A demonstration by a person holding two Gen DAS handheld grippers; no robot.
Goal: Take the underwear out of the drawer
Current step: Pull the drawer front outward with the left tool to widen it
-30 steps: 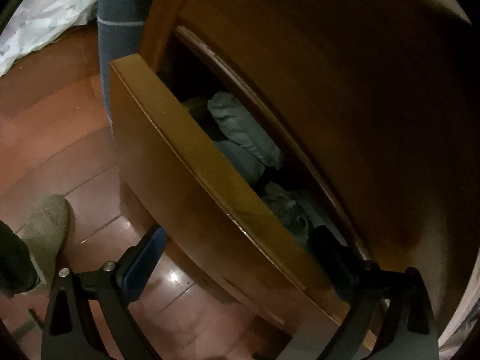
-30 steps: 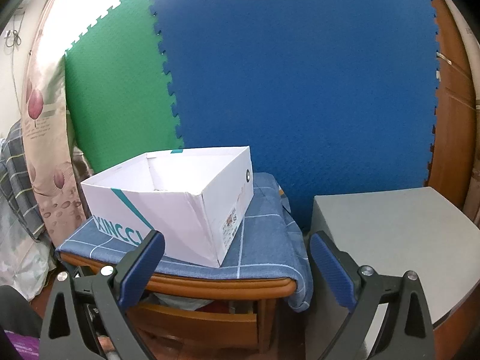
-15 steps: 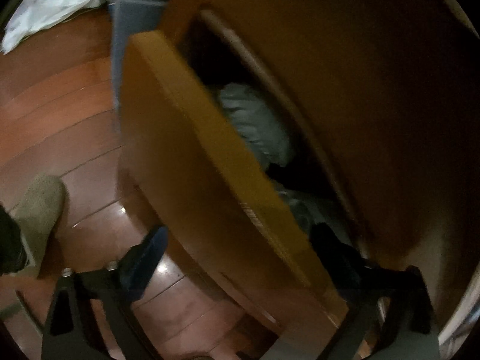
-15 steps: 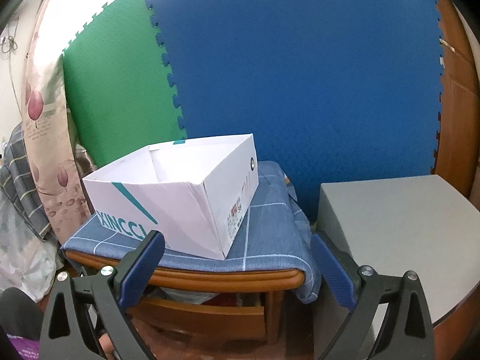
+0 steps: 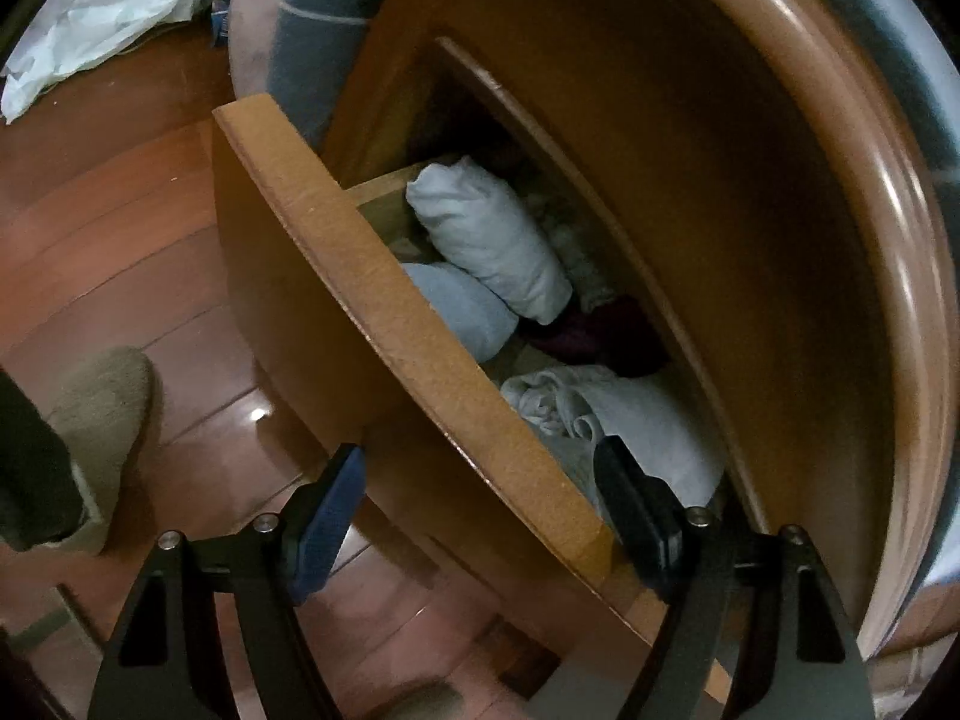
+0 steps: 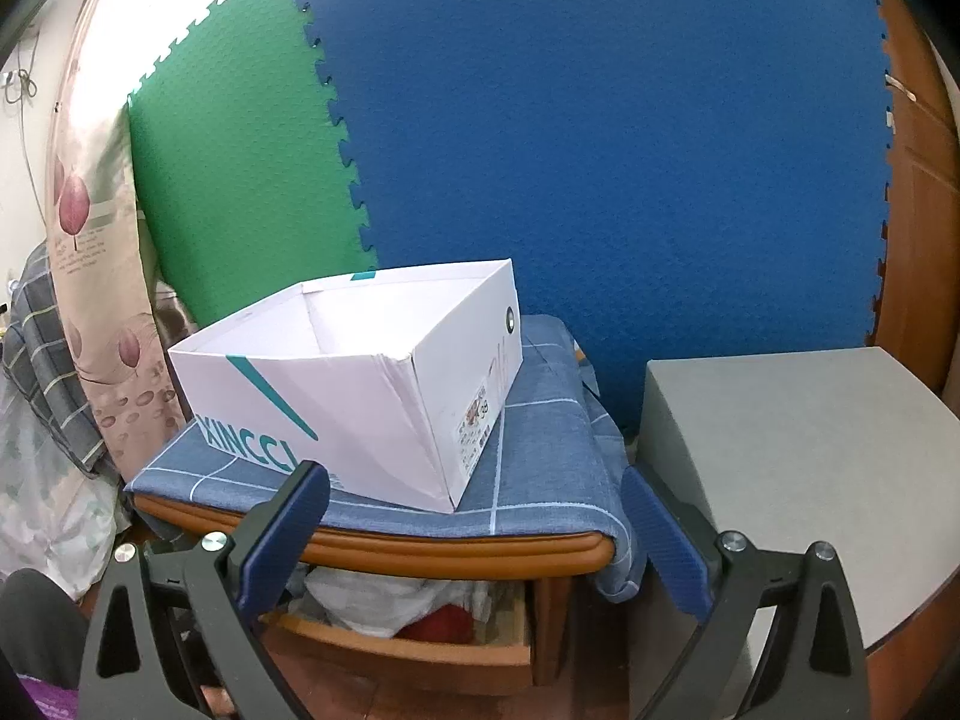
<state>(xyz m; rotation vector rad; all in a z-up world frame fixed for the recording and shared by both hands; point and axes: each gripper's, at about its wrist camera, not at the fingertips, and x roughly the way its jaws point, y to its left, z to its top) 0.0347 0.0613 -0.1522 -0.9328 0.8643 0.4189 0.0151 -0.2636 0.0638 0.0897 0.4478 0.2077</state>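
The underwear lies rolled and bunched inside the open drawer [image 5: 384, 324]: a pale roll [image 5: 489, 243] leans at the far end, a grey-blue roll [image 5: 462, 309] sits against the front panel, a dark maroon piece [image 5: 600, 336] lies behind them, and a crumpled white bundle [image 5: 606, 414] fills the near end. The drawer's thick front edge runs diagonally across the left wrist view, and the gap between it and the cabinet's curved rim [image 5: 708, 228] is narrow.

The left gripper [image 5: 480, 504] straddles that front panel, one finger outside over the floor, the other inside touching the white bundle; its fingers have just been closing, but they stand apart and press on nothing.

The right gripper [image 6: 474, 516] hovers with fingers spread wide and empty, facing a white cardboard box [image 6: 360, 378] on a blue checked cloth [image 6: 540, 450] over the wooden table [image 6: 450, 552].

A slippered foot [image 5: 102, 420] stands on the glossy wooden floor [image 5: 120, 228]. Green and blue foam mats [image 6: 600, 150] cover the wall, and a grey surface [image 6: 792, 450] sits to the right.
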